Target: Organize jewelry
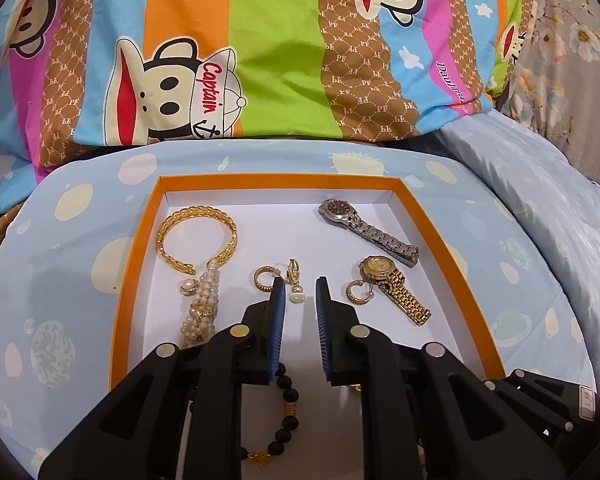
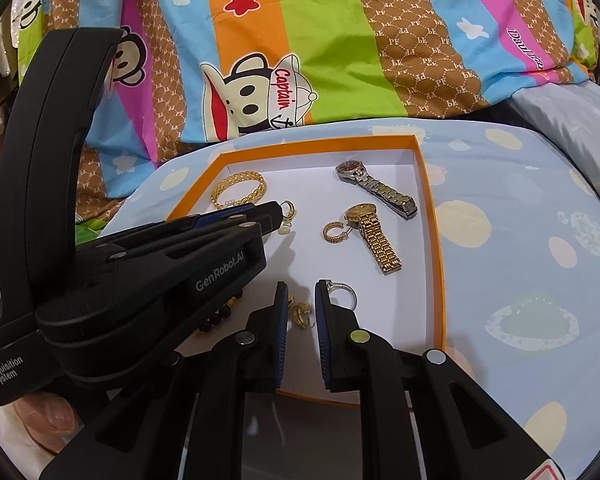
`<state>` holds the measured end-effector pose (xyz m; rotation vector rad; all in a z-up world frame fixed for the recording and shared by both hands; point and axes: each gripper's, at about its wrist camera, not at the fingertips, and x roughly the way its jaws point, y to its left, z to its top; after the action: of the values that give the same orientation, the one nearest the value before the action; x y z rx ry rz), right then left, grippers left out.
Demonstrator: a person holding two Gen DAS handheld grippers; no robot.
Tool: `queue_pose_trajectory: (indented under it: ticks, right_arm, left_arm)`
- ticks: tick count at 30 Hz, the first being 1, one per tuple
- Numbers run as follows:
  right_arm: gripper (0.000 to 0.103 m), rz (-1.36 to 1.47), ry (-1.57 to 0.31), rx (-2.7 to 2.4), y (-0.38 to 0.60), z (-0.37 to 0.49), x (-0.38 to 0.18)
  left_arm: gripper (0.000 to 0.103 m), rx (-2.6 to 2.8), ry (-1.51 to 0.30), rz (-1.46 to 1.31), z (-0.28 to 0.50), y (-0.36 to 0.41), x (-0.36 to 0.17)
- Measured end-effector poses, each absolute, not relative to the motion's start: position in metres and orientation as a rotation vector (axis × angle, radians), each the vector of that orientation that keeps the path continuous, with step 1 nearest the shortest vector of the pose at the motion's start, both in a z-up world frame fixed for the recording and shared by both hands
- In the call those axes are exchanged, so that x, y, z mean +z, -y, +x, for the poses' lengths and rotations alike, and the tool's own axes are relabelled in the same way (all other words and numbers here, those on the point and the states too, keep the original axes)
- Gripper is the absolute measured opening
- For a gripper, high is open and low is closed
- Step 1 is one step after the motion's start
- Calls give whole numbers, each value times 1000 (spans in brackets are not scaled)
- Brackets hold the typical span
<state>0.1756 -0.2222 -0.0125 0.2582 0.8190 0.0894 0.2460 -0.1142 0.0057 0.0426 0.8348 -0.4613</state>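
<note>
An orange-rimmed box lid (image 1: 148, 216) with a white floor holds the jewelry. In the left wrist view I see a gold bangle (image 1: 198, 240), a pearl bracelet (image 1: 202, 304), a gold hoop earring (image 1: 262, 278), a pearl drop earring (image 1: 296, 284), a silver watch (image 1: 366, 230), a gold watch (image 1: 394, 288), another hoop (image 1: 356, 292) and a dark bead bracelet (image 1: 288, 408). My left gripper (image 1: 299, 284) is open, its fingertips on either side of the pearl drop earring. My right gripper (image 2: 301, 290) is open over a gold ring (image 2: 300, 314), with a silver ring (image 2: 342, 292) beside its right finger.
The box lid (image 2: 436, 240) lies on a light blue spotted cushion (image 2: 520, 240). A bright striped cartoon blanket (image 1: 280, 60) is bunched behind it. The left gripper's body (image 2: 160, 264) crosses the left of the right wrist view, hiding part of the box.
</note>
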Motion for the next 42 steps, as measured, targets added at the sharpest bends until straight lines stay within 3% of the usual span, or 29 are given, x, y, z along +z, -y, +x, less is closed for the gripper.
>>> queue_pose_trajectory:
  ticks: [18, 29, 33, 42]
  right_arm:
    - [13, 263, -818, 91, 223, 175, -12]
    - [13, 219, -832, 74, 219, 167, -12]
    - [22, 206, -823, 43, 220, 156, -10]
    - [21, 194, -831, 28, 217, 126, -9]
  left_arm:
    - [14, -448, -827, 43, 242, 111, 7]
    - [15, -369, -809, 23, 203, 63, 8]
    - [15, -347, -844, 10, 196, 50, 1]
    - [15, -357, -841, 58, 161, 48, -1]
